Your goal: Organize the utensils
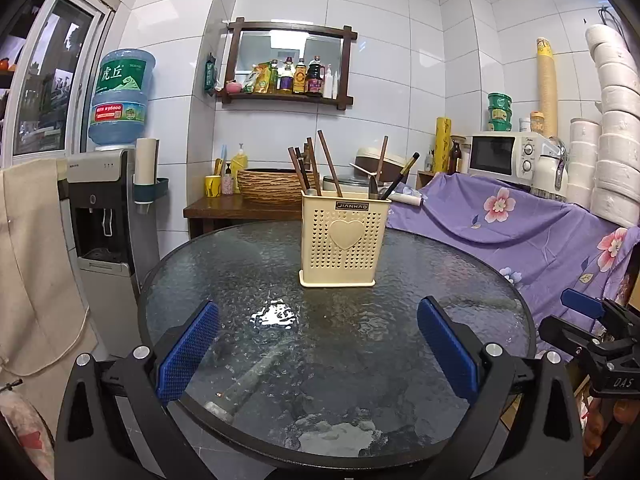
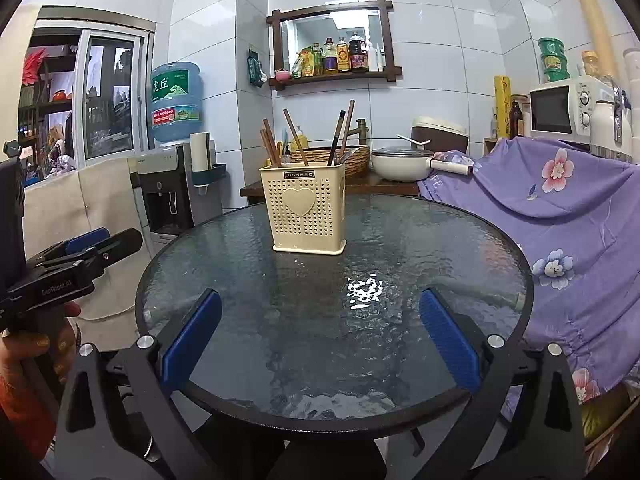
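Observation:
A cream perforated utensil holder [image 1: 343, 240] with a heart on its front stands upright on the round glass table [image 1: 248, 264]; it also shows in the right wrist view [image 2: 306, 208]. Several brown chopsticks [image 1: 329, 162] and a metal utensil [image 1: 373, 188] stick out of its top, as do the chopsticks [image 2: 296, 136] in the right wrist view. My left gripper [image 1: 318, 316] is open and empty over the near part of the table. My right gripper [image 2: 320, 304] is open and empty, also short of the holder. The right gripper also appears at the right edge of the left wrist view [image 1: 582, 310].
A water dispenser [image 1: 108, 216] stands left of the table. A purple flowered cloth [image 1: 520, 232] covers furniture on the right, with a microwave [image 1: 504, 154] behind it. A wooden side table [image 1: 240, 204] with a woven basket [image 1: 268, 184] stands behind.

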`<action>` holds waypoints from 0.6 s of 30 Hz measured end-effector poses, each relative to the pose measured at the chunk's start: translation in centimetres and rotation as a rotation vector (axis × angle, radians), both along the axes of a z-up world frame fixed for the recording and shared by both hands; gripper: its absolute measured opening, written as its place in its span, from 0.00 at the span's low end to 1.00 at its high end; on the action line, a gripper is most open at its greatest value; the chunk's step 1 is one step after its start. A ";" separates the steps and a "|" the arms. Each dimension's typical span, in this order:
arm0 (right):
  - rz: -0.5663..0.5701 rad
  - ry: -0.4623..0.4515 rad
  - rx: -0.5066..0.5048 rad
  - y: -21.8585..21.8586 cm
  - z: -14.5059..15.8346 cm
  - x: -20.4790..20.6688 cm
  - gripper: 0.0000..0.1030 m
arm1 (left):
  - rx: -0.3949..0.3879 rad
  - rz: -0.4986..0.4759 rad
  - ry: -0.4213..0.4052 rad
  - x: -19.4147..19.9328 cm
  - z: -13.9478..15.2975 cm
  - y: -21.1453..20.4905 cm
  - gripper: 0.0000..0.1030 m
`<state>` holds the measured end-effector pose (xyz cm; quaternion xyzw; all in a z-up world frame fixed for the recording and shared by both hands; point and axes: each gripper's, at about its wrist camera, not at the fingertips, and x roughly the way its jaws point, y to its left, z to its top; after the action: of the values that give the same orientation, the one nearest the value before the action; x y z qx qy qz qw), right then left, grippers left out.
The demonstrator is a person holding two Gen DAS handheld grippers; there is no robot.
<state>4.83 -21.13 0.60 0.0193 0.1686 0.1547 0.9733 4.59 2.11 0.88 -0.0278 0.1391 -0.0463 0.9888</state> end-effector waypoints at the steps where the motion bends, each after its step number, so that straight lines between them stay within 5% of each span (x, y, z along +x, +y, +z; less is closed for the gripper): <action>1: -0.001 0.001 0.002 0.0 0.0 0.0 0.95 | 0.000 0.000 0.002 0.0 0.0 0.0 0.94; 18: 0.008 0.006 -0.001 0.0 0.2 0.3 0.95 | -0.037 -0.031 0.033 0.1 -0.2 0.1 0.94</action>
<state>5.09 -21.14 0.76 0.0184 0.1718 0.1583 0.9722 4.70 2.20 0.71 -0.0449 0.1550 -0.0639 0.9848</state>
